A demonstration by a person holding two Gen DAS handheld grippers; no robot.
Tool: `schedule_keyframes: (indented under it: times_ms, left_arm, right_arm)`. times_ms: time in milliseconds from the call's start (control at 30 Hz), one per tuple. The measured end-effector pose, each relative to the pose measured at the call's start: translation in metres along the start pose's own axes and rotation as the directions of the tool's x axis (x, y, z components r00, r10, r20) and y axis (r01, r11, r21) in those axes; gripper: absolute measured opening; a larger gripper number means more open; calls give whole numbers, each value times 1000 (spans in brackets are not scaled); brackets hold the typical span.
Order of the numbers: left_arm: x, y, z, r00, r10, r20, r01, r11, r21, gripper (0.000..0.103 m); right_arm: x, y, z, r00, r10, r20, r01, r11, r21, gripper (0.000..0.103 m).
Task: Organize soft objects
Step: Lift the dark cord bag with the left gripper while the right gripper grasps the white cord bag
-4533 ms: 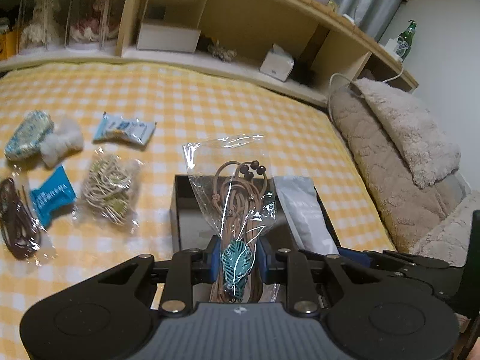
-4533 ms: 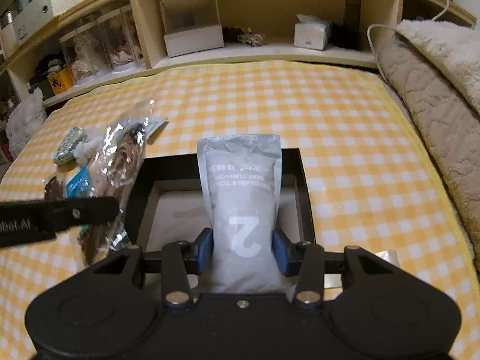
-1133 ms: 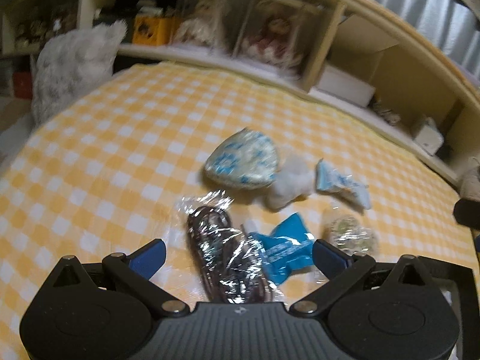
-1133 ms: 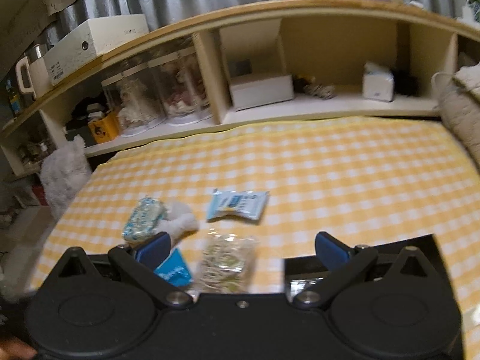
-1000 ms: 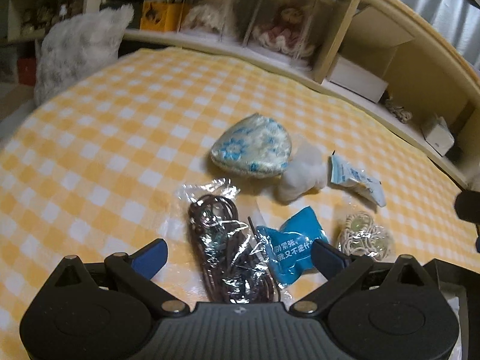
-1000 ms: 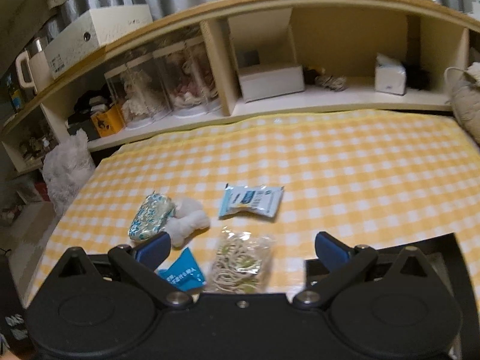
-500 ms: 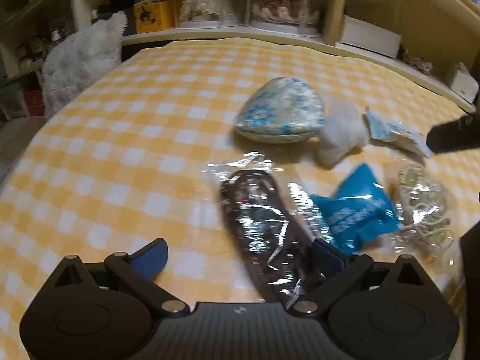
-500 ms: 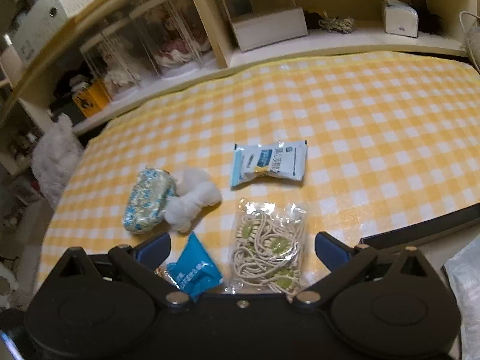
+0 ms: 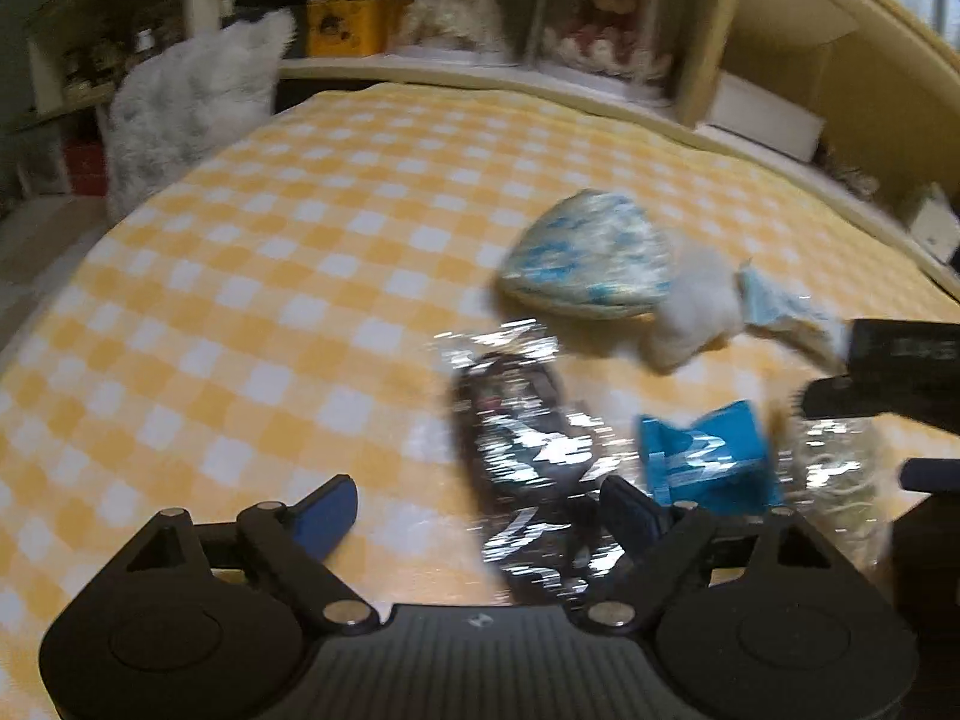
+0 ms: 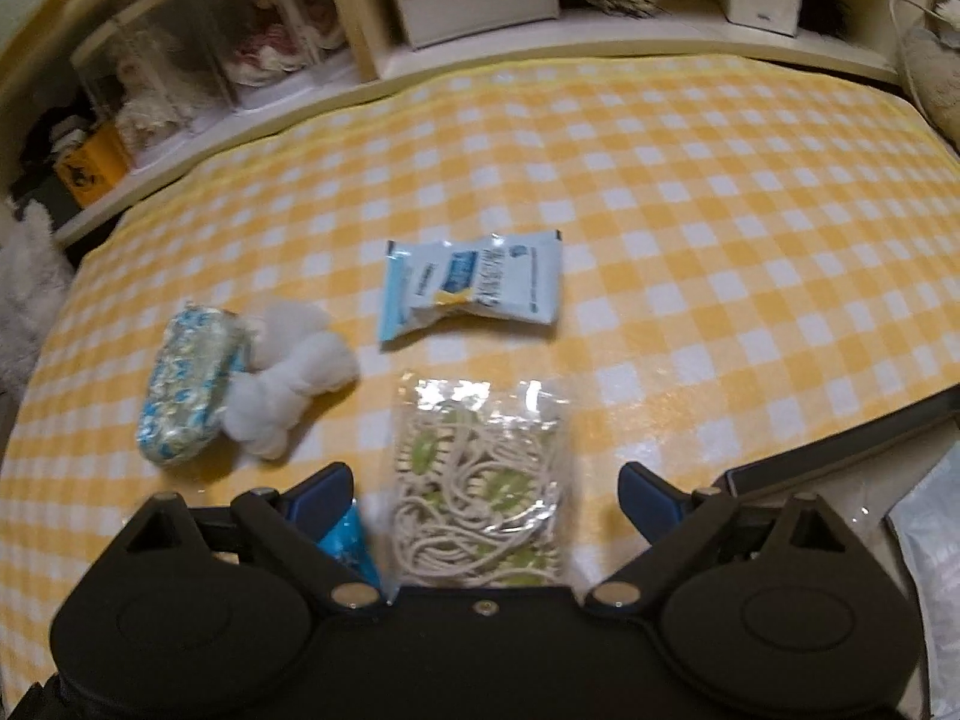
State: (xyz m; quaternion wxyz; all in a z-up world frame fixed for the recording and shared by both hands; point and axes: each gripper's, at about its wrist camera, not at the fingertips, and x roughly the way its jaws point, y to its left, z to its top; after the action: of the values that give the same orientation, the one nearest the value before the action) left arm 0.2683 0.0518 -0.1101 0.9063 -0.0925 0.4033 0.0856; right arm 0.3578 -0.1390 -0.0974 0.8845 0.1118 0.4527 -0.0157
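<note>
Jaws of the left gripper [image 9: 474,501] are spread wide, its right finger laid against the dark cord bag [image 9: 528,468]. Right gripper [image 10: 485,489] is held equally wide, empty, around the beige cord bag [image 10: 480,480] on the checked cloth [image 10: 690,192].

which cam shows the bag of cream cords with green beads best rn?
Right wrist. The bag of cream cords lies whole and fairly sharp between the open right gripper fingers. In the left wrist view it is a blurred sliver at the right edge, partly hidden behind the right gripper's dark body.
</note>
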Motion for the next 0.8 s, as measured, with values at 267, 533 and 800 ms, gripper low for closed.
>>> schedule_keyframes:
  times_ms: [267, 533, 800]
  left_arm:
    - [18, -30, -12, 999, 52, 6, -52, 988, 143, 102]
    - [11, 13, -8, 990, 138, -40, -133, 985, 110, 103]
    - [10, 20, 6, 996, 94, -3, -93, 989, 114, 101]
  right_arm:
    - [5, 7, 0, 1000, -22, -4, 22, 999, -40, 95]
    - [12, 15, 1, 997, -75, -2, 75, 990, -119, 90]
    - [11, 22, -3, 997, -78, -10, 74, 977, -200, 76]
